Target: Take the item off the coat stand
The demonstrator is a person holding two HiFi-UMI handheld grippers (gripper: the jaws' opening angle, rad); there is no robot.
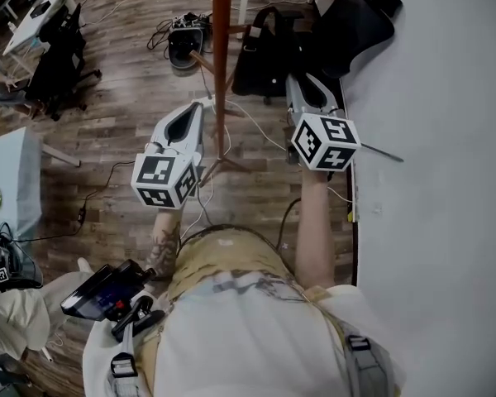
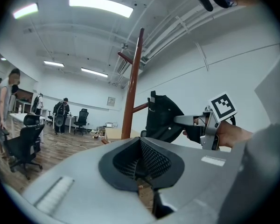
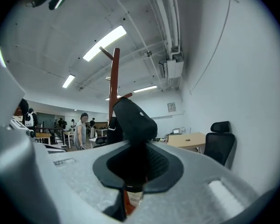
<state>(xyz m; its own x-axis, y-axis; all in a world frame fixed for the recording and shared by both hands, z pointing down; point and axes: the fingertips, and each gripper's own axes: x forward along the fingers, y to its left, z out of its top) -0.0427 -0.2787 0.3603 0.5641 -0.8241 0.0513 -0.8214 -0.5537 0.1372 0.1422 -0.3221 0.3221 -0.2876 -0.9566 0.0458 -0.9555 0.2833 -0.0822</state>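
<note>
Bright ceiling strip lights point(image 2: 100, 6), fisheye-warped edges.

**The Count, Item by Item**

One wooden coat stand point(image 1: 221, 56) holds one black bag point(image 1: 264, 52). Two handheld grippers, the left gripper point(image 1: 200, 106) and the right gripper point(image 1: 296, 81), carry one marker cube apiece (two cubes in all). Two black office chairs point(image 1: 360, 15) and three tables point(image 1: 8, 184) show in the head view.

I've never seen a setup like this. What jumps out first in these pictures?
A tall red-brown coat stand rises in the middle of the head view, with a black bag hanging from a side peg. The right claw is shut on that bag, while the left claw sits shut and empty beside the stand.
</note>
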